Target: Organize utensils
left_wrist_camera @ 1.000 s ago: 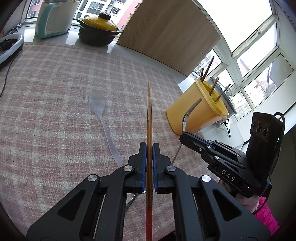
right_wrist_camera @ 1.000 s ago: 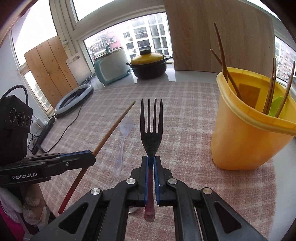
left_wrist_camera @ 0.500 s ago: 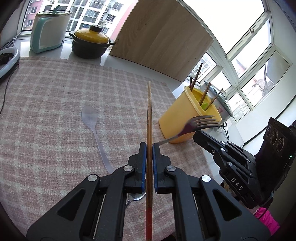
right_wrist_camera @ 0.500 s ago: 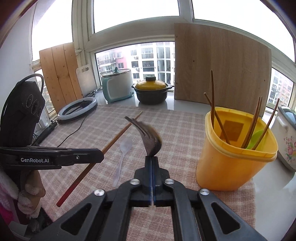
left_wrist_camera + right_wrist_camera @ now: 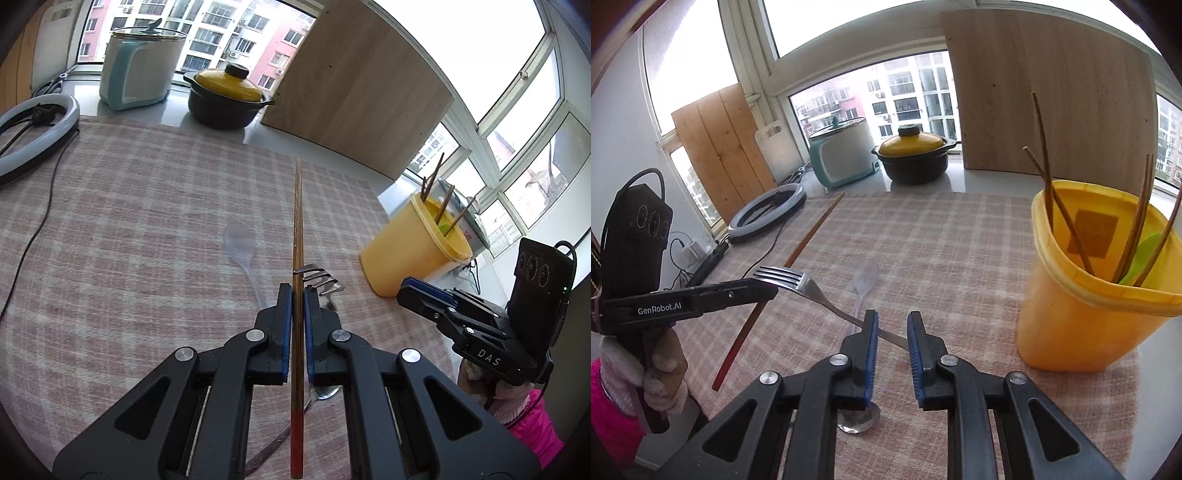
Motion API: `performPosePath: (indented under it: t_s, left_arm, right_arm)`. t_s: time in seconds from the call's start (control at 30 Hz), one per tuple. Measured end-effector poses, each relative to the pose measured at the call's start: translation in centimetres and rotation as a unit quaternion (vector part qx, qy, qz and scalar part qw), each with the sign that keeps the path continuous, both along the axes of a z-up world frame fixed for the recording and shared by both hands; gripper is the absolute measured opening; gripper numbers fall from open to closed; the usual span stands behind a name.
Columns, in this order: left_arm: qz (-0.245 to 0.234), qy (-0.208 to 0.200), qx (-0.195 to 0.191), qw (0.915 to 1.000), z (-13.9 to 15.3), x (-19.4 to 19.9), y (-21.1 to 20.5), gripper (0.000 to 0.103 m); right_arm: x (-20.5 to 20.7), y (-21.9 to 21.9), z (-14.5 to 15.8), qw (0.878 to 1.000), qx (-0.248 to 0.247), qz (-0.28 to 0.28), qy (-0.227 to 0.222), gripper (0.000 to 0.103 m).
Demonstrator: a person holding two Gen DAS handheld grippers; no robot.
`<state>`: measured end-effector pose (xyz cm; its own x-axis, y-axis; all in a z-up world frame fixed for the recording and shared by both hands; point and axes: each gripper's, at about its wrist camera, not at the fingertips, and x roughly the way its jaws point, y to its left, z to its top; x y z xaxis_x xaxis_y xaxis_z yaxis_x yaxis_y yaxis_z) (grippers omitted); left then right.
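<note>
Right gripper (image 5: 891, 328) pitched down, fingers (image 5: 868, 343) parted around the loose fork (image 5: 812, 291).

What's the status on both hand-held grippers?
Left hand-held gripper shut on chopstick. Right hand-held gripper just opening, fork loose between jaws. Path to tub open.

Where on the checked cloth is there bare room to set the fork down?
Bare checked cloth lies between the ring light's cable and the clear plastic spoon, and again between that spoon and the yellow bucket. It is crowded near the jaws: fork, metal spoon, held chopstick.
</note>
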<state>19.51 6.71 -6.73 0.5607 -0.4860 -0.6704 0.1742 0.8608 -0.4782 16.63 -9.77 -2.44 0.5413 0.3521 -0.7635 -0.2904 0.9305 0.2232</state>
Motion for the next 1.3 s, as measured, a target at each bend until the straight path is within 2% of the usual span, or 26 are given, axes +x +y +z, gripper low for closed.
performPosePath:
  t_s: [0.2,0.4,0.5,0.67,0.73,0.83,1.13,1.3]
  left_arm:
    - [0.04,0.0,-0.001,0.9992,-0.4,-0.2,3.8,0.004]
    - [0.065,-0.002,-0.002,0.9979,-0.5,-1.4,7.1,0.004]
    - [0.073,-0.003,0.001,0.9973,-0.5,-2.1,8.2,0.004]
    - [0.082,0.003,0.009,0.9966,-0.9,-3.4,9.6,0.004]
    - [0.085,0.005,0.01,0.9963,-1.1,-3.8,10.0,0.004]
    - [0.089,0.007,0.01,0.9959,-1.2,-4.1,10.4,0.004]
    - [0.097,0.009,0.008,0.9952,-1.2,-4.5,11.0,0.004]
    - [0.1,0.01,0.007,0.9949,-1.2,-4.6,11.2,0.004]
  right_arm:
    - [0.8,3.3,-0.8,0.998,-0.037,0.054,0.007,0.027]
    - [1.7,7.4,-2.2,0.987,-0.083,0.138,0.026,0.028]
    - [2.0,9.7,-3.4,0.975,-0.111,0.187,0.039,0.029]
    - [2.4,13.0,-5.8,0.95,-0.162,0.26,0.066,0.031]
    - [2.5,13.8,-6.5,0.941,-0.175,0.28,0.072,0.035]
    - [2.6,14.7,-7.3,0.931,-0.195,0.301,0.073,0.043]
    - [2.9,16.9,-8.9,0.903,-0.272,0.328,0.058,0.044]
    - [3.2,17.5,-9.4,0.899,-0.275,0.335,0.059,0.041]
